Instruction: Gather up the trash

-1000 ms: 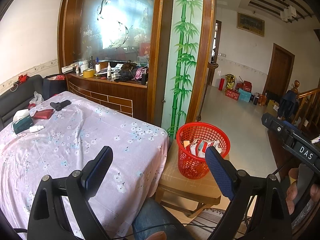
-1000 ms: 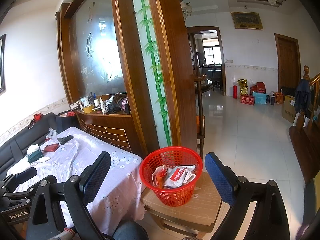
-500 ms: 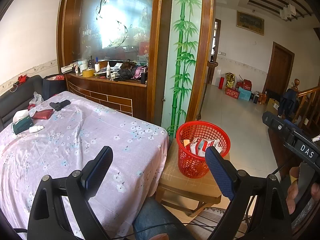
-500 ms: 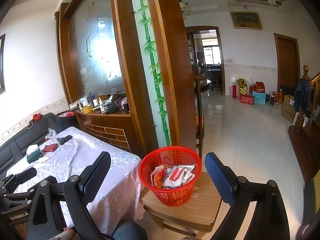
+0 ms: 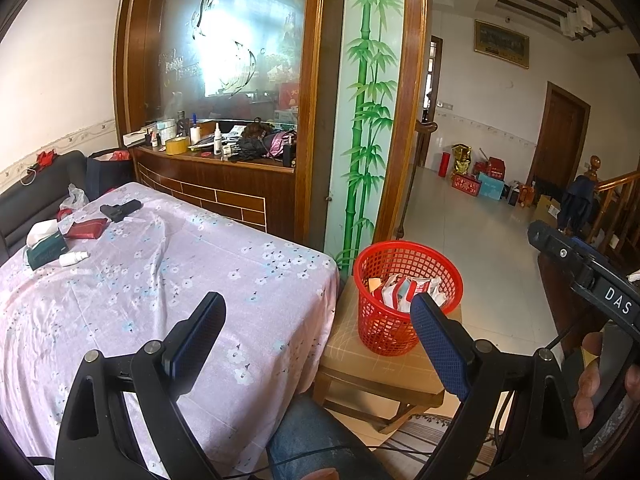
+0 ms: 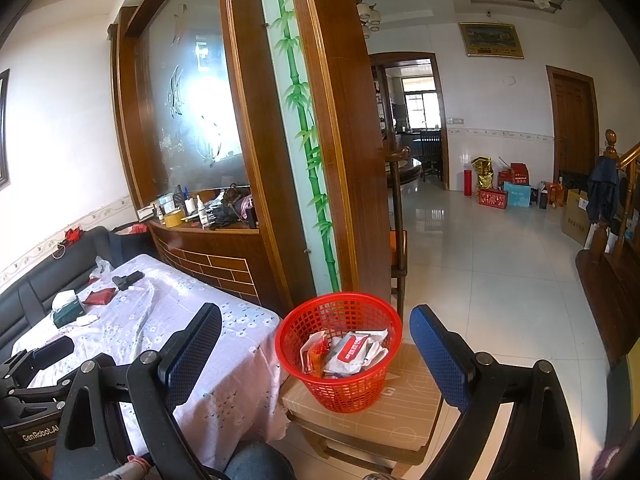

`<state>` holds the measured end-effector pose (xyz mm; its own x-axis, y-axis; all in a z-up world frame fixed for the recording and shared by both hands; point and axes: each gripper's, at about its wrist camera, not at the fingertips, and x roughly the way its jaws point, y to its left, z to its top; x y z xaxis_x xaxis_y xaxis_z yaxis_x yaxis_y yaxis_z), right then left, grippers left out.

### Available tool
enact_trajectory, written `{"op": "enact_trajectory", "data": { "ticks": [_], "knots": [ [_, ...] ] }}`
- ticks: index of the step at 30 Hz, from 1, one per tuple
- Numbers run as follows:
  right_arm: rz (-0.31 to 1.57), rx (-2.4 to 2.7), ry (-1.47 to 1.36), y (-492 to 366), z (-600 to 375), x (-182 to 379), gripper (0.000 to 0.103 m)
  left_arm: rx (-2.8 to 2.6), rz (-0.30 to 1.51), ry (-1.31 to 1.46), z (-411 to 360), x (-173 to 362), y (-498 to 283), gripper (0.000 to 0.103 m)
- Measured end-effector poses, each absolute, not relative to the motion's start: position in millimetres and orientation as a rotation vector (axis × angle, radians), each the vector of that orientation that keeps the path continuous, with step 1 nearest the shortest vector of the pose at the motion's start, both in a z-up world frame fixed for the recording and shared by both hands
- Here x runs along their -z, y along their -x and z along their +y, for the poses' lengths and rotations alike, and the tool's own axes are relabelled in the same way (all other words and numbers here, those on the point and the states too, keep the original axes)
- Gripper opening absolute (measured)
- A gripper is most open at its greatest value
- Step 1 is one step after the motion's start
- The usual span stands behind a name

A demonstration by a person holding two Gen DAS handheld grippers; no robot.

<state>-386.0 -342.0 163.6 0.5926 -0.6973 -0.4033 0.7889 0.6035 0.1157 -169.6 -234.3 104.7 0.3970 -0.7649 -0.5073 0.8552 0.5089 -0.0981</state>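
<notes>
The left gripper [image 5: 316,328] hangs in the air with its jaws spread wide and nothing between them, above the near edge of the table's floral tablecloth [image 5: 132,292]. The right gripper [image 6: 316,344] is likewise wide apart and empty, and its blue pads frame the red mesh basket [image 6: 340,380].

That basket [image 5: 384,320] stands on a cardboard-topped wooden stool [image 6: 384,416], just beside the corner of the table. Inside it lies the collected trash [image 6: 352,354]: crumpled white and red wrappers piled loosely below the rim.

On the far end of the table, well apart from both grippers, are a green tissue box [image 5: 46,246], a small white bottle [image 5: 74,257] lying on its side, a red pouch [image 5: 86,228] and a black gadget [image 5: 120,209].

Behind the table rises a wooden partition with frosted glass [image 5: 224,40] and a painted bamboo panel [image 5: 364,112]; its ledge is crowded with bottles and a roll of yellow tape [image 5: 177,146]. A black sofa [image 6: 44,276] runs along the wall at the left.
</notes>
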Motion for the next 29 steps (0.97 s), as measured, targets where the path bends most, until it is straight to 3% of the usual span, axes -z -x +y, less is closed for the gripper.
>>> {"op": "enact_trajectory", "data": {
  "ticks": [29],
  "knots": [
    [0.339,0.881,-0.303,387,-344,-164,0.097,1.053,0.559,-0.213,-223,-95,170,0.092]
  ]
}}
